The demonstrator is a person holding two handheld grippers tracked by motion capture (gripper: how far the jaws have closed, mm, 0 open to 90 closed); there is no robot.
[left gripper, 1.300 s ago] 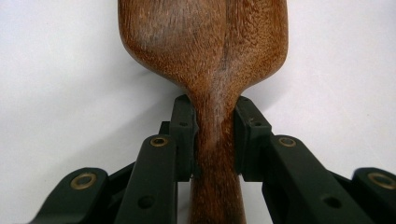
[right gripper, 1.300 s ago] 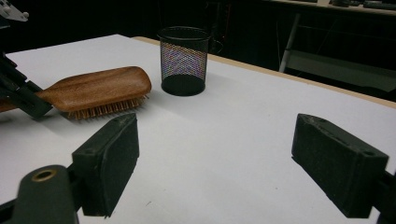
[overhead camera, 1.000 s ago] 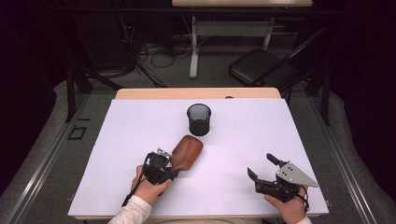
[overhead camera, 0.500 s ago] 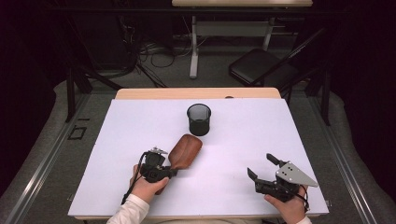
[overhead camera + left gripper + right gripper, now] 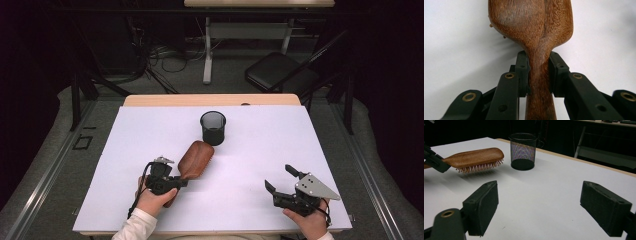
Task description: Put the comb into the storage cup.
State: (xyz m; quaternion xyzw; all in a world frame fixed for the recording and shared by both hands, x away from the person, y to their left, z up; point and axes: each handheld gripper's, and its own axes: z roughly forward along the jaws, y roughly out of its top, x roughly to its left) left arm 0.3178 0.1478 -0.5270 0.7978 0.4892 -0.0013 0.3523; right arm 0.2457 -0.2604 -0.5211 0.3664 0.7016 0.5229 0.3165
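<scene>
Left gripper (image 5: 172,183): jaws clenched on the neck of the hairbrush handle, one pad on each side.
Hairbrush (image 5: 195,159): wooden, bristles down, lifted just clear of the table (image 5: 260,135); head points toward the cup.
Cup (image 5: 213,127): black mesh, upright, near the brush head, apart from it.
Right gripper (image 5: 281,180): jaws released and spread wide, nothing between them, at the table's near right side.

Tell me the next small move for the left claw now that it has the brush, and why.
Probably carry the wooden hairbrush toward the black mesh cup. The left claw is clamped on the brush's neck, and the right gripper view shows the bristles off the white table. The cup stands just beyond it, the likeliest target. The right claw rests open.
</scene>
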